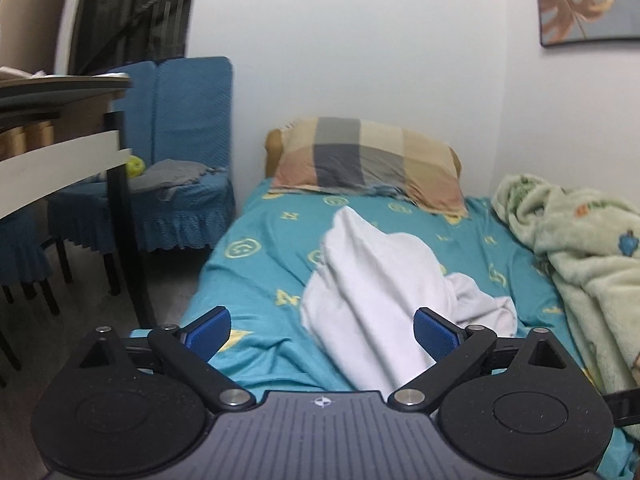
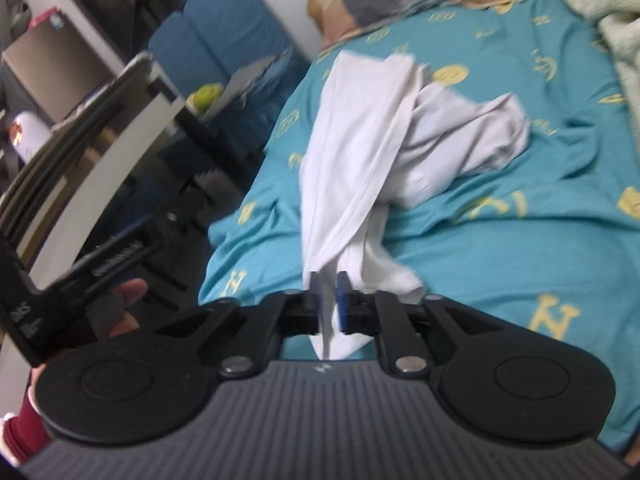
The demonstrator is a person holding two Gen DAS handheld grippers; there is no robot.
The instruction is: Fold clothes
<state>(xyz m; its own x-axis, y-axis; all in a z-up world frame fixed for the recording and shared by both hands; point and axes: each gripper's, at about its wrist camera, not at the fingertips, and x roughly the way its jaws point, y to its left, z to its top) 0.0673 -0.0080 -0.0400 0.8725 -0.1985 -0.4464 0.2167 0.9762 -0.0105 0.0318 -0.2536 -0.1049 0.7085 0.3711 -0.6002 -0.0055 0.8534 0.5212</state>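
A white garment (image 2: 360, 128) lies bunched on the teal bedsheet (image 2: 500, 240), one end drawn up taut between the blue pads of my right gripper (image 2: 329, 300), which pinches the cloth. My left gripper (image 1: 322, 330) hangs over the near end of the cloth, jaws spread wide with nothing gripped. Beyond sit a checked pillow (image 1: 368, 160) and a pale green blanket (image 1: 580, 248).

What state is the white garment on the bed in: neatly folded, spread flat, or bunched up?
Bunched up. The white garment lies crumpled on the teal bedsheet, one end drawn up between the right gripper pads.
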